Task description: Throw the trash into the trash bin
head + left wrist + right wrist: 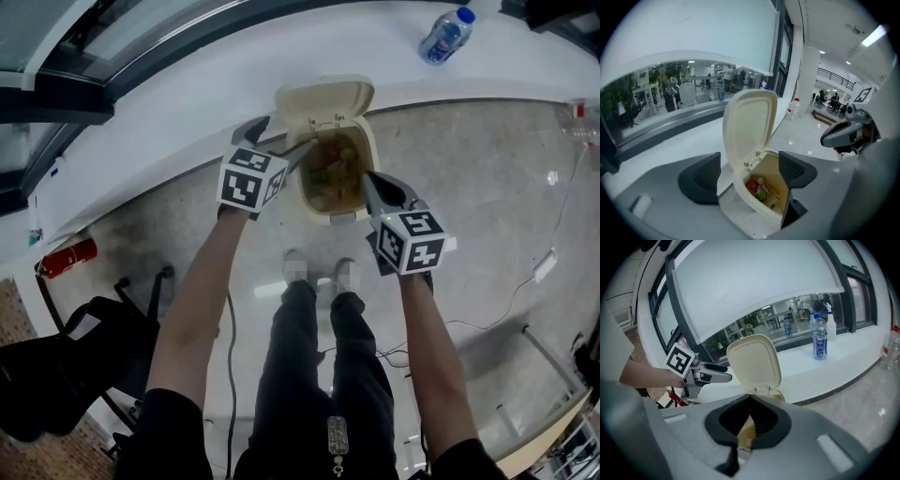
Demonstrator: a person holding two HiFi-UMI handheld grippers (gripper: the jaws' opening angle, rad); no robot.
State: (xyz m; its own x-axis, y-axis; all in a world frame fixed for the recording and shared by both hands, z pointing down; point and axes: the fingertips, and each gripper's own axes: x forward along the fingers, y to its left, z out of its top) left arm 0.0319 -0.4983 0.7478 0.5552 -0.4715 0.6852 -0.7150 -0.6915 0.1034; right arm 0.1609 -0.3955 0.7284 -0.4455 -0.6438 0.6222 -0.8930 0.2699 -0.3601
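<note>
A cream trash bin (314,202) stands on the floor against a white ledge, its lid (323,98) tipped up and back. Mixed trash (330,171) lies inside; in the left gripper view it shows as red and yellow wrappers (761,190). My left gripper (277,141) hangs over the bin's left rim. Its jaws are wide open with nothing between them (750,173). My right gripper (370,183) hovers at the bin's right rim, and in its own view (750,401) the dark jaws meet at the tips, shut and empty. Each gripper view shows the other gripper above the bin.
A water bottle (445,36) lies on the white ledge (187,103) behind the bin. A red fire extinguisher (67,258) and a black chair (66,366) are at the left. Cables and a power strip (544,267) run over the floor at the right. My shoes (319,272) stand just before the bin.
</note>
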